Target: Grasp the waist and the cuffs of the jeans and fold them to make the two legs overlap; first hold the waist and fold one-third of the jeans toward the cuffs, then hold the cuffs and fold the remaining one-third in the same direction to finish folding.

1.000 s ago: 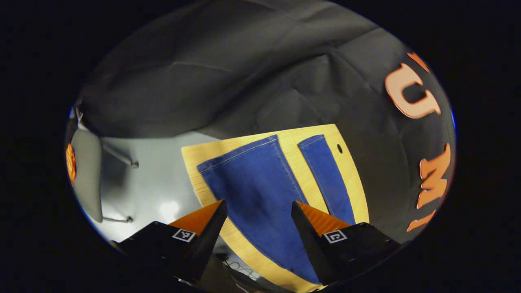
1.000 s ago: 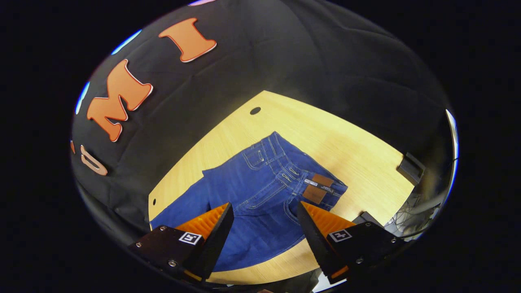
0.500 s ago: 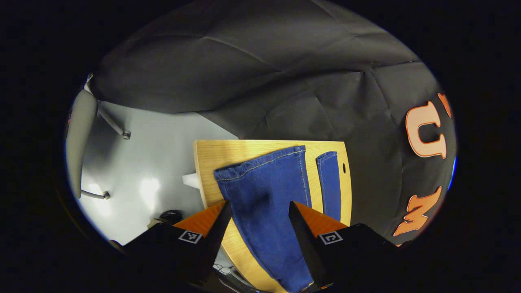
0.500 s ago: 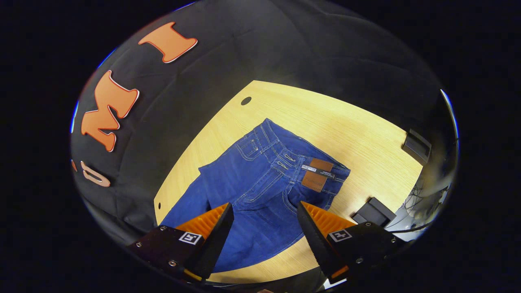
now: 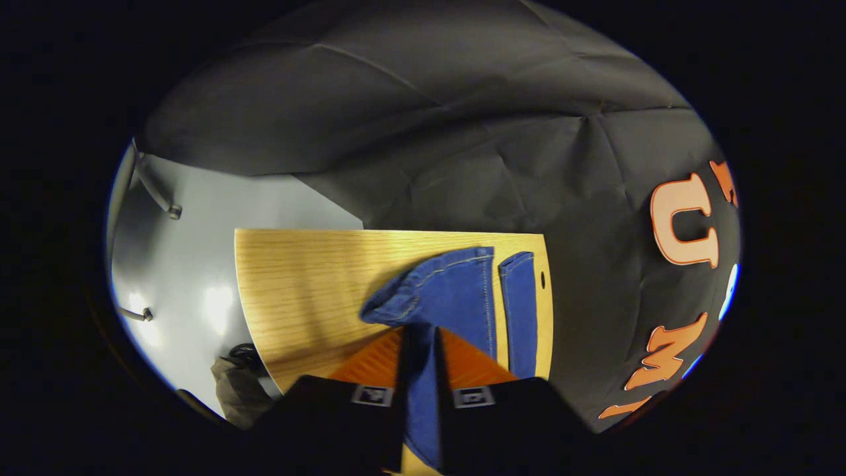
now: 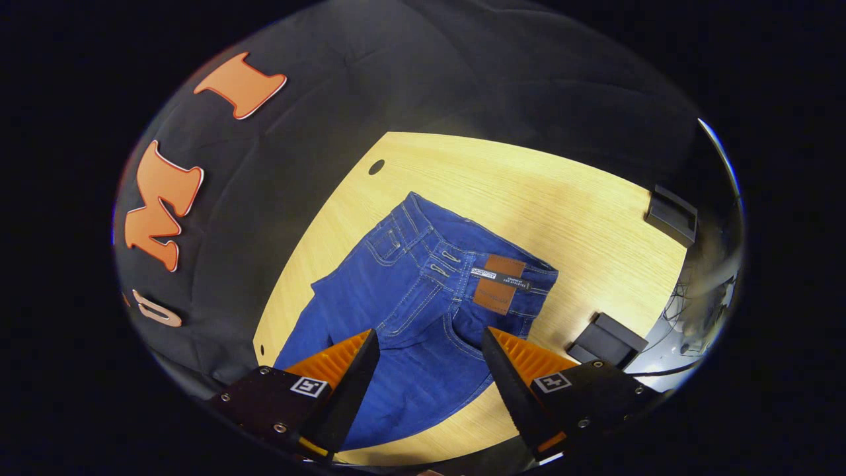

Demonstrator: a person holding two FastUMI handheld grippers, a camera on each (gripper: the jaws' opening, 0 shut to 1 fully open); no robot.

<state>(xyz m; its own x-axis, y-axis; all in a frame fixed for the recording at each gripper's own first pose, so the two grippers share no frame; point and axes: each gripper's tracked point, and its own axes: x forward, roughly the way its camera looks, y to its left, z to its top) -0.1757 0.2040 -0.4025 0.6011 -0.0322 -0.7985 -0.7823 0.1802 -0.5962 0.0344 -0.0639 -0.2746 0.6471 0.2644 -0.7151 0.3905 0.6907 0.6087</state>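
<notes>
Blue jeans point(image 6: 423, 311) lie flat on a light wooden table point(image 6: 562, 211), waist end with a brown patch point(image 6: 499, 284) toward the table's middle. In the left gripper view the near leg's cuff point(image 5: 429, 291) is bunched and lifted, and my left gripper point(image 5: 420, 334) is shut on that leg's edge, denim running between its fingers. The far leg point(image 5: 522, 311) lies flat beside it. In the right gripper view my right gripper point(image 6: 429, 340) hovers open above the seat of the jeans, below the waistband, with nothing between its fingers.
Two dark blocks point(image 6: 671, 213) point(image 6: 605, 340) sit at the table's right edge. Small round holes point(image 6: 376, 166) point(image 5: 543, 280) mark the table near the black cloth wall. Grey floor point(image 5: 192, 264) with chair legs lies off the table's left end; bare wood point(image 5: 297, 284) stretches left of the cuffs.
My left gripper came down and shut on the near leg's edge, bunching the cuff up. The right gripper stayed open and drifted slightly over the jeans' seat.
</notes>
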